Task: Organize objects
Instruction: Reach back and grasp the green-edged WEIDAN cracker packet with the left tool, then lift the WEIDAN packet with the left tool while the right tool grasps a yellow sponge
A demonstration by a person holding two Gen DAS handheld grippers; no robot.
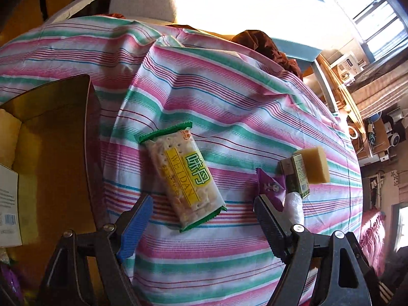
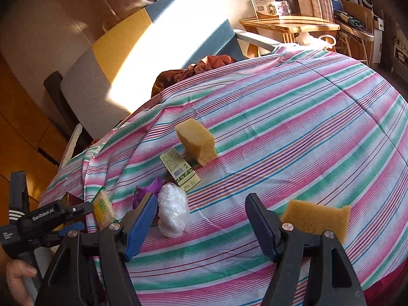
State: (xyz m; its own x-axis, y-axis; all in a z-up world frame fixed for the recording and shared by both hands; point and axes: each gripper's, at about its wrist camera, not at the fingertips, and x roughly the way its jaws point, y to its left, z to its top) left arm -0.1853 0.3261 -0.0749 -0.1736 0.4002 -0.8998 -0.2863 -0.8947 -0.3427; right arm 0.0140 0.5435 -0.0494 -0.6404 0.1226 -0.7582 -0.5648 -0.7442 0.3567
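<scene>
From the left wrist view, the left gripper (image 1: 204,219) hangs open over the striped cloth (image 1: 229,102) covering the surface, nothing between its jaws. The cracker packet (image 1: 182,176) lies flat just ahead of the fingers, nearer the blue-padded one. By the other finger sit a purple wrapper (image 1: 271,187), a small green box (image 1: 295,176), a yellow sponge block (image 1: 315,164) and a white plastic bundle (image 1: 294,207), close together. An open cardboard box (image 1: 51,132) stands at the left.

From the right wrist view, the right gripper (image 2: 201,224) is likewise open and empty above the cloth. The white bundle lies just ahead of its blue-padded finger; a brown sponge (image 2: 316,219) lies just beyond the other finger. The green box and yellow block sit farther ahead. The left gripper shows at the left edge, beside the cracker packet.
</scene>
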